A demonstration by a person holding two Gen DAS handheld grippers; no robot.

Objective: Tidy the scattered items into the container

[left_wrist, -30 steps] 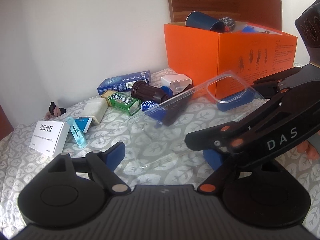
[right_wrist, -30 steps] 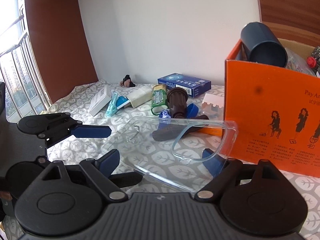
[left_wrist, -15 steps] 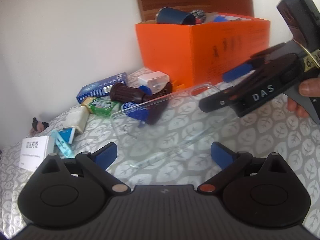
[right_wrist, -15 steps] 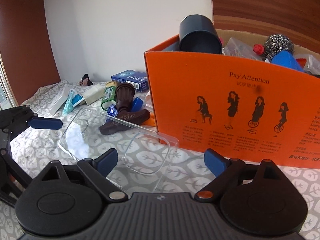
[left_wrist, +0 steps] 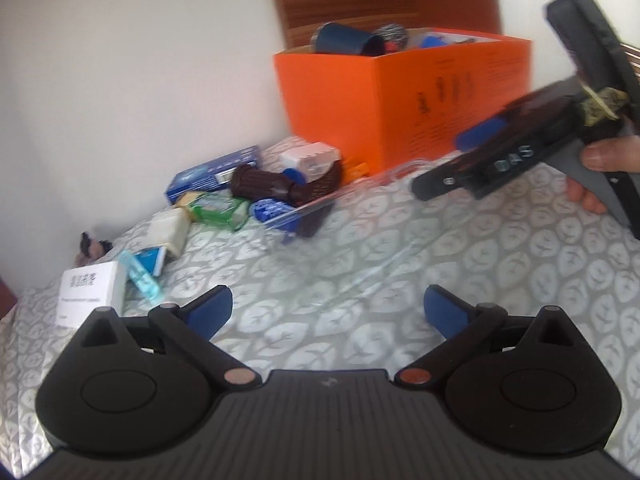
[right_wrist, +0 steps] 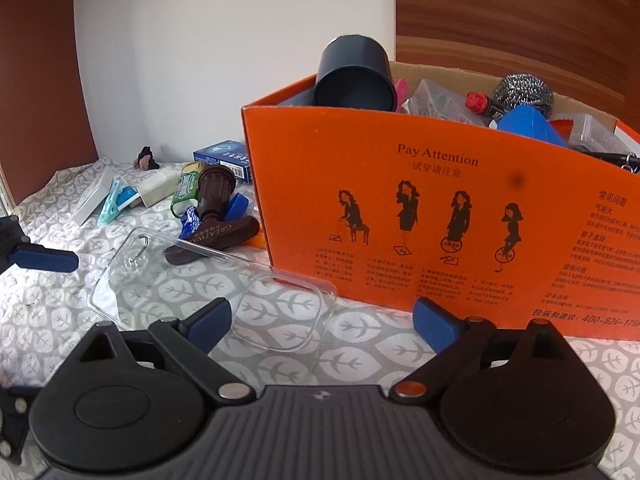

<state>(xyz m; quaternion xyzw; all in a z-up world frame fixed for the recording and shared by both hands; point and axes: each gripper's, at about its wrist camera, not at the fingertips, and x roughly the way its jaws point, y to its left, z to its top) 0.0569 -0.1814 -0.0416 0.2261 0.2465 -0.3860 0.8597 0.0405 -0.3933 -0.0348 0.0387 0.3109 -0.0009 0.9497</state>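
A clear phone case (right_wrist: 208, 292) lies flat on the leaf-patterned bedspread (right_wrist: 360, 360), faint in the left wrist view (left_wrist: 360, 236). Its camera-cutout end sits between the fingers of my right gripper (right_wrist: 322, 318), whose jaws are opening; neither pad touches it. My left gripper (left_wrist: 328, 308) stands wide open over the case's near end, holding nothing. The orange box (right_wrist: 400, 208) stands just ahead of the right gripper, also in the left wrist view (left_wrist: 400, 120). It is filled with a dark cup (right_wrist: 352, 76), a steel scourer (right_wrist: 524, 92) and other things.
Left of the box lie a brown handled tool (right_wrist: 216, 216), a green bottle (right_wrist: 184, 188), a blue carton (right_wrist: 224, 156), a white carton (left_wrist: 88, 292) and a teal clip (right_wrist: 110, 208). A hand (left_wrist: 604, 160) holds the right gripper (left_wrist: 480, 160). A white wall stands behind.
The phone case, raised between the grippers a second ago, now lies flat on the bedspread. Both pairs of jaws have widened. The right gripper has swung toward the orange box.
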